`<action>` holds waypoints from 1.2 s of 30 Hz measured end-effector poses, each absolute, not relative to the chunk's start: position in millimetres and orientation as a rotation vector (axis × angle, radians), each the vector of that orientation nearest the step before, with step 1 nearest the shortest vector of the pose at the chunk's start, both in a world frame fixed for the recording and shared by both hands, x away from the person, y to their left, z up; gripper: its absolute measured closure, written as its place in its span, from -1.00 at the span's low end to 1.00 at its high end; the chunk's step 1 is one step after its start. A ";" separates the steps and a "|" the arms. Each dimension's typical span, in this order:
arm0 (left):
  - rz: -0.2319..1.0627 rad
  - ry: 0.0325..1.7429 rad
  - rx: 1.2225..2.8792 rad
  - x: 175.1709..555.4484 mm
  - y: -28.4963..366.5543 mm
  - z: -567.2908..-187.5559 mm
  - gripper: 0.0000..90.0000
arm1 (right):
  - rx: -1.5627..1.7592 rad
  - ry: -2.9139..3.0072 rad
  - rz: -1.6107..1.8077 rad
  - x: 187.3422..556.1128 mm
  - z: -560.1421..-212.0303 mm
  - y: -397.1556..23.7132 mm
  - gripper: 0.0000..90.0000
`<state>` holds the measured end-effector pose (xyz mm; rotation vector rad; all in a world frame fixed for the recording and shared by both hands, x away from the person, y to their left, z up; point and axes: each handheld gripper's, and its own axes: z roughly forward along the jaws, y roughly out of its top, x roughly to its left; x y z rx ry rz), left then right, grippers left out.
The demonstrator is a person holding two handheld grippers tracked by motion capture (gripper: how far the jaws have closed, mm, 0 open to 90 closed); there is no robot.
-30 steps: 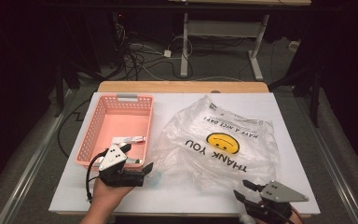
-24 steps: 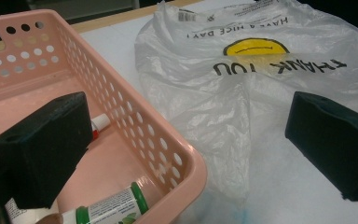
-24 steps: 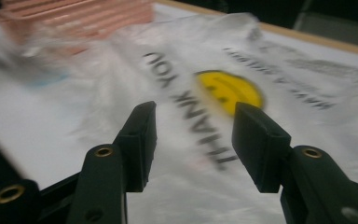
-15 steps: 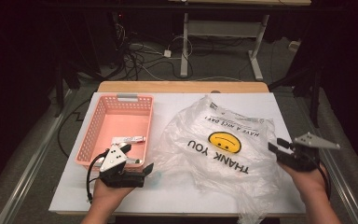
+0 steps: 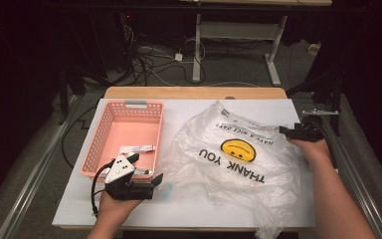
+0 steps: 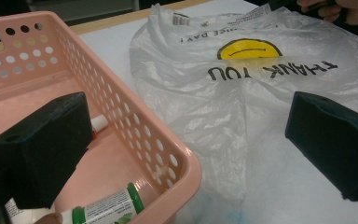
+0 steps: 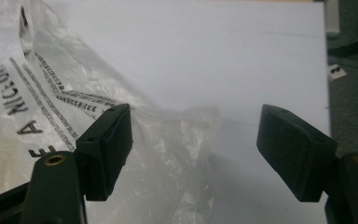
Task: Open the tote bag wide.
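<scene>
While the right gripper (image 5: 289, 131) stands at the right edge of the plastic bag (image 5: 234, 159), right of centre in the high view, the step in hand appears to be taking hold of that edge. Its jaws have just been opening and now stand wide; in the right gripper view a crumpled fold of the bag lies on the table (image 7: 223, 51) between them, and the pads do not press on it. The left gripper (image 5: 149, 180) rests at lower left of the high view, just beside the near corner of the pink basket (image 5: 110, 119), with its jaws wide and holding nothing; one jaw hangs over the basket, the other over the bag's near fold. The next move probably calls for lowering the right jaws over the raised fold and closing on a single layer, since the film is thin and slippery. The bag is translucent, creased film printed with a yellow smiley face (image 5: 238, 150) and black lettering. The basket is rigid perforated plastic with rounded corners; it holds a white tube (image 5: 137, 149) and a green-capped tube (image 6: 107, 208). The table surface is smooth and white.
</scene>
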<state>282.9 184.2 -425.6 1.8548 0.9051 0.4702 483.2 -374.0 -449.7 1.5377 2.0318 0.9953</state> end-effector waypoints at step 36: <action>0.458 0.901 1.872 284.6 181.0 -427.2 -0.99 | 1.593 1.775 0.873 430.7 -461.7 -447.1 0.69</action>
